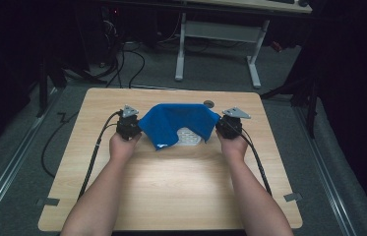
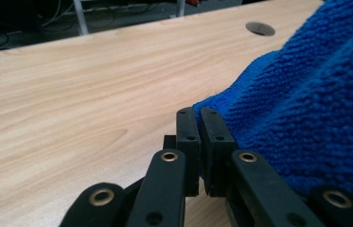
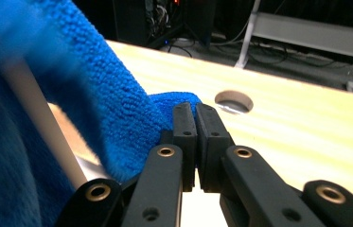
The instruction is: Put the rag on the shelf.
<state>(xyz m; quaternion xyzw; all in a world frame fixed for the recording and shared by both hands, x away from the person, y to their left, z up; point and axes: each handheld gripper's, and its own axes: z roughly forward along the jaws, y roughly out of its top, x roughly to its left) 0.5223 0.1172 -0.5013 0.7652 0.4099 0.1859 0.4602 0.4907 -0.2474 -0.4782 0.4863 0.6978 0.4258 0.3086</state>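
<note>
A blue terry cloth [image 1: 176, 123] hangs spread between my two grippers above the wooden table [image 1: 171, 187]. It drapes over a white object [image 1: 189, 136] that lies under its middle; what that object is I cannot tell. My left gripper [image 1: 137, 125] is shut on the cloth's left corner. In the left gripper view the jaws [image 2: 198, 113] meet with the cloth [image 2: 306, 109] pinched at their tips. My right gripper [image 1: 220, 124] is shut on the right corner. In the right gripper view its jaws [image 3: 194, 109] clamp the cloth [image 3: 93, 90], and a white edge [image 3: 37, 123] shows beneath.
A round hole [image 1: 209, 103] is cut in the table just beyond the cloth, also seen as the hole [image 2: 260, 29] and the hole [image 3: 233, 101]. Behind the table stand a white desk frame [image 1: 218, 39] and floor cables [image 1: 122, 59]. Bare wood lies between the forearms.
</note>
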